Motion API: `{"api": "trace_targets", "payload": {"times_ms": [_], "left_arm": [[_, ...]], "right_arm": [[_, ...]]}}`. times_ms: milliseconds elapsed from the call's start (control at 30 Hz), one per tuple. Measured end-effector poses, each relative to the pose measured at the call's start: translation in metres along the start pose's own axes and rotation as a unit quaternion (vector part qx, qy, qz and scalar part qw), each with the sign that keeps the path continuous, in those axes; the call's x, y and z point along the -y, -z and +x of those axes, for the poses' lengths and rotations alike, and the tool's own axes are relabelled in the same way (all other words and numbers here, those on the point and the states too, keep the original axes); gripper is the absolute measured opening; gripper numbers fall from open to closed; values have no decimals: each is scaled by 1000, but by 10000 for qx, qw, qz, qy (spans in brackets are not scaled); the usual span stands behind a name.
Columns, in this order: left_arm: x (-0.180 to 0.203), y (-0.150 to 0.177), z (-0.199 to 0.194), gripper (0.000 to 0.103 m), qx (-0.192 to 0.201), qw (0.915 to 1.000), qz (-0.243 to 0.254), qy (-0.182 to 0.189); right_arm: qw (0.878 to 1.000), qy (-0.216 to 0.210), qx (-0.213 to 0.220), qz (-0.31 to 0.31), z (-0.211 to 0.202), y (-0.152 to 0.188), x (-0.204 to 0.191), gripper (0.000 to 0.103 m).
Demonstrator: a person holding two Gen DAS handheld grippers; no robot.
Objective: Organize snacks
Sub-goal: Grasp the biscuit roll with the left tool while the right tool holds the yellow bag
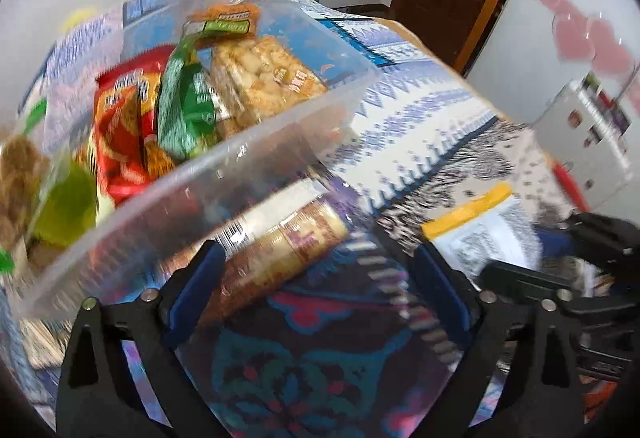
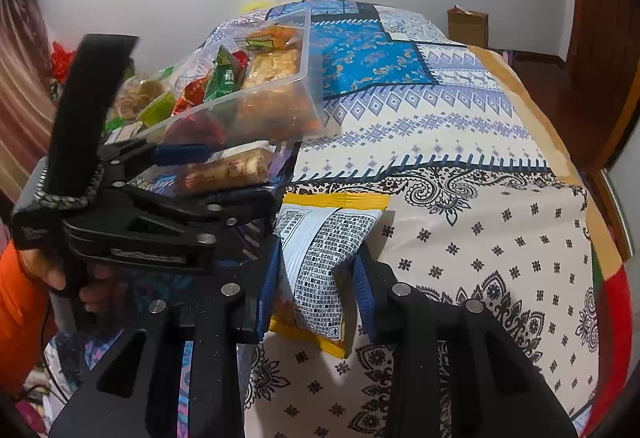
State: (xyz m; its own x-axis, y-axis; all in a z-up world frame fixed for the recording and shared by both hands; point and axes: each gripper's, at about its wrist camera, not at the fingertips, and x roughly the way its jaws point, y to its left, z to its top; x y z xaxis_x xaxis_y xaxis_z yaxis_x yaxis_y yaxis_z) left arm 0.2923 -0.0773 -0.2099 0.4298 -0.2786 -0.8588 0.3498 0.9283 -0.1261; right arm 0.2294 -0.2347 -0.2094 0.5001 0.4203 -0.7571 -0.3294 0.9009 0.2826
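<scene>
Clear tub (image 2: 308, 86): one, on the bed's patterned cover (image 2: 460, 142) toward its far left side, well filled with packets: a red one, a green one, a clear-wrapped cracker bar, and more too blurred to count.
Cracker roll (image 1: 280, 246): one, lying on the cover against the tub's near wall.
Left gripper (image 1: 320, 278): fingers spread wide, nothing held; the roll's near end sits just inside the left blue pad (image 1: 196, 290), the other pad well off it.
Yellow-and-white packet (image 2: 324, 262): one, on the cover near the bed's front edge, printed back facing up.
Right gripper (image 2: 318, 290): blue pads pressing both sides of the packet, which puckers between them; a grip on the packet, by the look of it.
Risk, left: closing from this offset could pinch only the roll's wrapper end or nudge the tub.
Risk, right: the puffed packet may slip out, or crush, if squeezed harder.
Risk, shared: the two grippers are close together, so lifting toward the tub could make them collide.
</scene>
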Motion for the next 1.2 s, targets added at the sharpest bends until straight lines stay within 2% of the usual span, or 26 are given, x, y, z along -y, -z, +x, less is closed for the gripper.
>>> {"api": "trace_targets", "payload": {"times_ms": [67,133,200,267,367,400,433,533,633,733,767,900,933,1033,1100,1133,1200], "left_arm": [[4,4,-8,76,-19,9999,-9,-104],[6,6,-16,75,79,9998,15,-192],[6,4,-22,76,339,9980,208,-488],[0,-1,-17,76,340,9965,313,-691],[-15,-11,0,76,98,9978,234,-608],[-19,-14,7,77,-32,9990,168,-422],[-18,-15,9,80,1,9991,188,-378],[-13,-21,18,82,-94,9990,333,-286],[-12,-27,36,82,-289,9990,276,-187],[-16,-30,38,81,-283,9995,69,-84],[-17,-28,35,77,-221,9997,33,-102],[-23,-15,22,72,-137,9997,-173,-56],[-22,-8,17,64,-132,9997,-211,-23],[-22,12,-1,63,-127,9988,-472,20],[-19,22,-9,59,-73,9987,-476,-136],[-17,27,-15,53,-33,9987,-447,-248],[-15,39,-28,50,63,9978,-529,-400]], "right_arm": [[10000,-28,34,27,-3,0,1,32],[9999,-72,70,39,-7,0,2,32],[9999,-81,96,20,-10,0,2,32],[9999,-93,113,11,-13,1,2,32],[9998,-156,109,44,-15,1,3,32],[9998,-181,104,65,-15,1,4,32],[9997,-196,101,76,-15,1,4,32],[9997,-195,75,81,-12,1,5,32],[9998,-191,42,92,-9,1,7,32],[9997,-195,44,133,-9,2,9,32],[9997,-183,44,155,-9,2,11,32],[9996,-172,40,216,-8,1,15,32],[9996,-176,38,213,-9,2,14,32],[9997,-180,44,187,-9,0,12,32],[9997,-187,43,172,-8,0,9,32],[9997,-195,44,167,-8,0,8,32],[9997,-203,43,151,-7,0,4,32]]}}
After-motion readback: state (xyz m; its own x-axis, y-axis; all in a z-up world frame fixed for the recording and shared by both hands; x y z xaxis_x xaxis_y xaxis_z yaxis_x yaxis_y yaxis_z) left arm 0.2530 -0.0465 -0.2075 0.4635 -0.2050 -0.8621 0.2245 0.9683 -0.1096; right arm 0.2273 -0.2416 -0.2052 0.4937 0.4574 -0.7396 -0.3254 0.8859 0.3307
